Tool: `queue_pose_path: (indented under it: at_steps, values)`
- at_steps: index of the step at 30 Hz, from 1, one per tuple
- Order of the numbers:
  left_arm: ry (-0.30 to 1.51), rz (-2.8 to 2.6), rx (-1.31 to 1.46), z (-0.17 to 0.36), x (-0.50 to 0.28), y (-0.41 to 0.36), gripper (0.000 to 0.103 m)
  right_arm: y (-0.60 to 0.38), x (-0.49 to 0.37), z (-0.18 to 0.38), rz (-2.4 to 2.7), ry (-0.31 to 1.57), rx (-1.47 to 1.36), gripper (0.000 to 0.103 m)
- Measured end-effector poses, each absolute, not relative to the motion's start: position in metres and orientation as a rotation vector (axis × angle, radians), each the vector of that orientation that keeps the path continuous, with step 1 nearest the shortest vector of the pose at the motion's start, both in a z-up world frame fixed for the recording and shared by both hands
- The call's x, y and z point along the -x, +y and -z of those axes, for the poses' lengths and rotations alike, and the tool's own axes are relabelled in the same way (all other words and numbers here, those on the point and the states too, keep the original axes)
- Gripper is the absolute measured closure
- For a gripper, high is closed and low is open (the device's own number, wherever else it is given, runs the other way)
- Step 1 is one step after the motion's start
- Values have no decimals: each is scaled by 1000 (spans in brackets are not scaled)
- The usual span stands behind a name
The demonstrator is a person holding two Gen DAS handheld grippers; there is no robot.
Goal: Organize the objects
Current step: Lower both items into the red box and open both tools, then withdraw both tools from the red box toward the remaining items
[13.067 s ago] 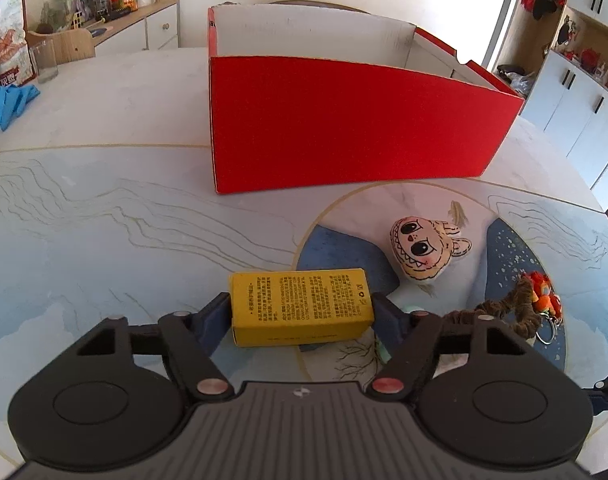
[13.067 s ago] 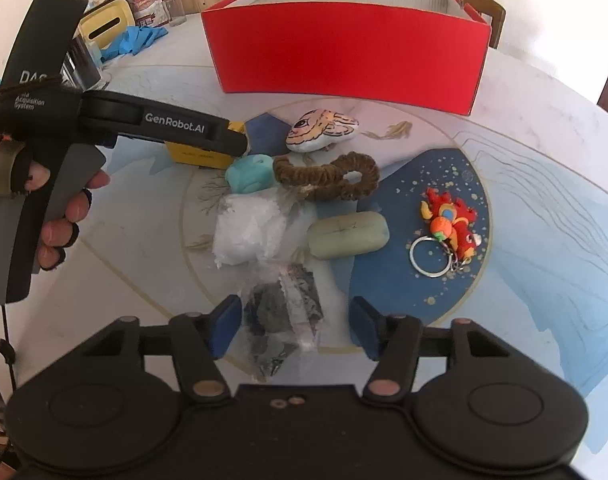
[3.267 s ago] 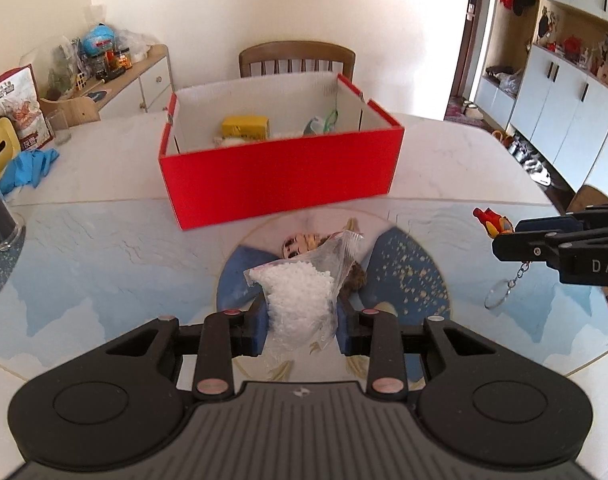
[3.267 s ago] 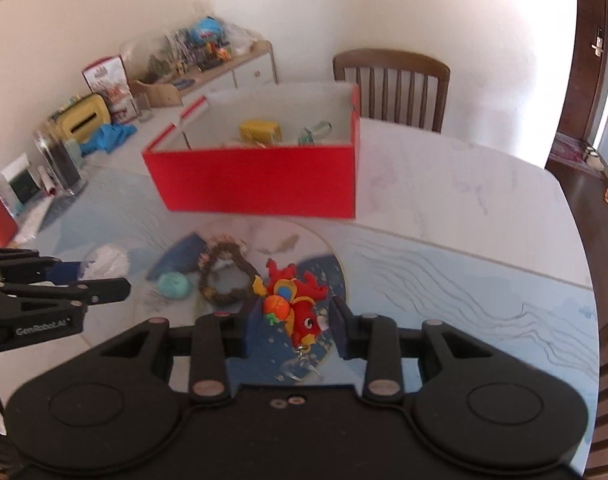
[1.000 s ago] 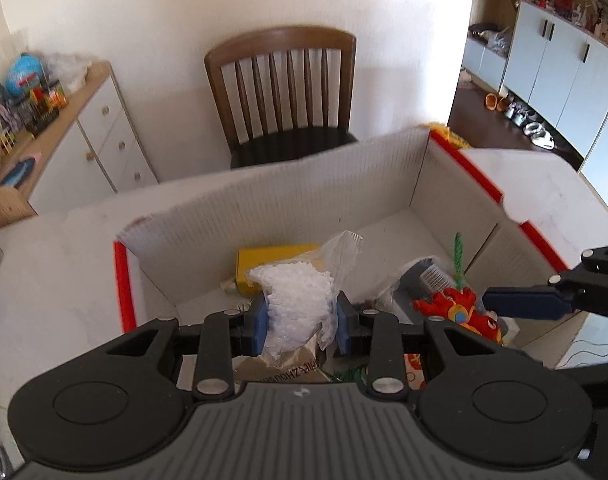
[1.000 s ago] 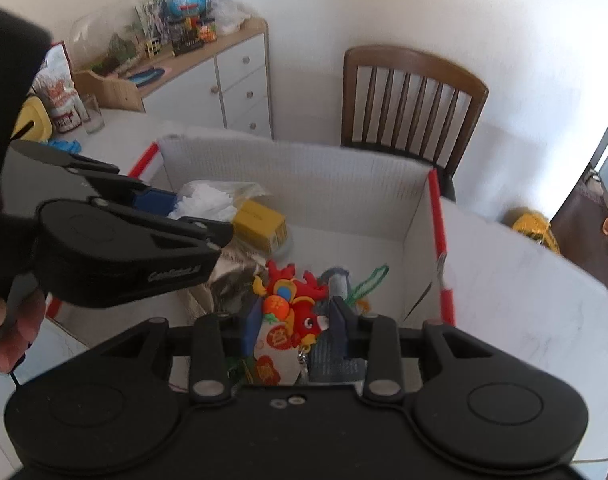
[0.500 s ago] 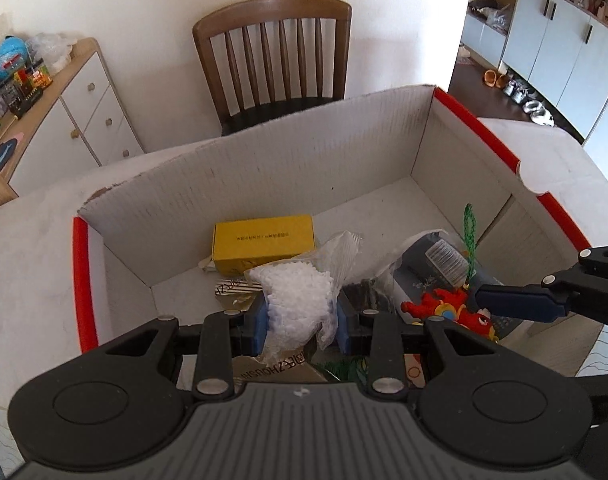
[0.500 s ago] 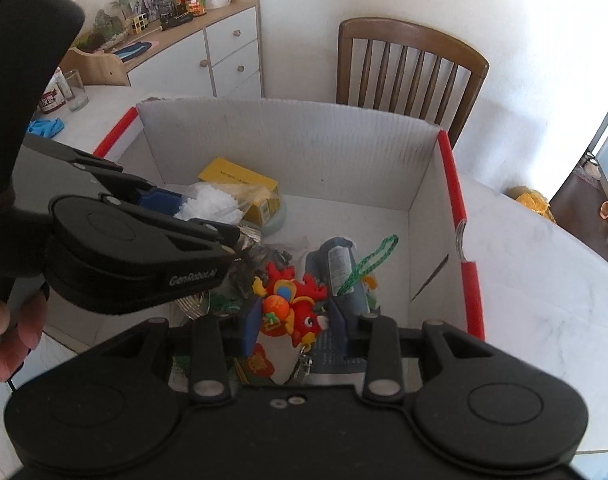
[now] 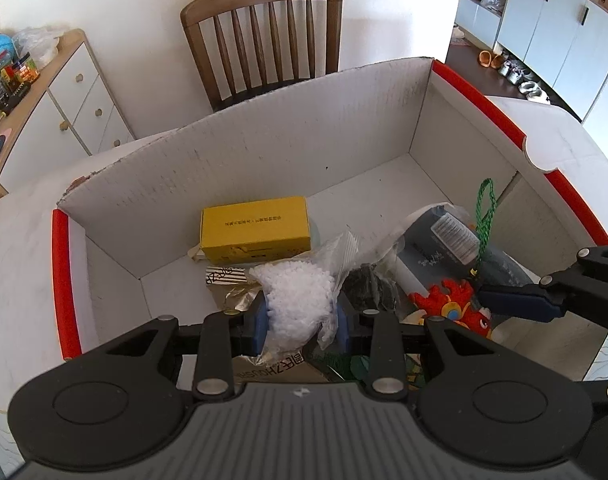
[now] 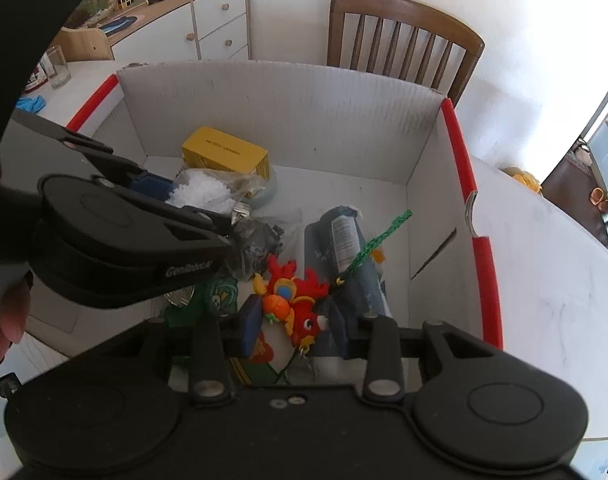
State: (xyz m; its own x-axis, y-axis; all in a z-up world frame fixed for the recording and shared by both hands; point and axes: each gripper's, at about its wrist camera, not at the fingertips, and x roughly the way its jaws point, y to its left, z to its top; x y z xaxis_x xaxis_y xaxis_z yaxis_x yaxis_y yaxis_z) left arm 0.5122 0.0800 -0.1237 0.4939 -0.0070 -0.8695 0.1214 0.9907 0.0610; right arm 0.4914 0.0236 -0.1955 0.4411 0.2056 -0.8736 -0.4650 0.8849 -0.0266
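Holding both loads over the red box (image 9: 479, 92): left gripper (image 9: 302, 322) clamping soft, crushable bag (image 9: 300, 300) mid-body; right gripper (image 10: 294, 326) squeezing light plush keychain (image 10: 294, 306), ring dangling. Both seeming slip-prone.

Both wrist views steeply above box (image 9: 288, 148)

I held a clear bag of white granules (image 9: 296, 300) low at centre frame, over the open red box (image 9: 64, 280), whose white inside filled the middle. My other tongs pinched a red dragon keyring (image 10: 300, 308) above the box's near end.
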Motion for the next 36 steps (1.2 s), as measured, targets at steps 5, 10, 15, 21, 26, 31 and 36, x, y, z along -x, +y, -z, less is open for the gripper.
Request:
queue_pose_path:
  at_steps: [5,10,15,21,26,31,36]
  values:
    - [1045,69,-114,122,-510,80,71,23,-492,193,-427,1041,277,67]
    - [1035,65,-127,121,-505,78,56,23,-487,186,-441,1024,268,59]
    - [1008,63,-124,112,-500,78,45,22,-481,178,-447,1002,257,50]
    - [969,38,-108,97,-494,81,34,21,-474,162,-455,972,250,43]
    - [935,26,-123,85,-484,80,32,17,-459,145,-467,932,234,35]
    - [893,26,-124,66,-472,79,30,13,-446,125,-477,894,210,27]
    - [848,29,-118,45,-458,78,23,6,-431,103,-496,859,178,21]
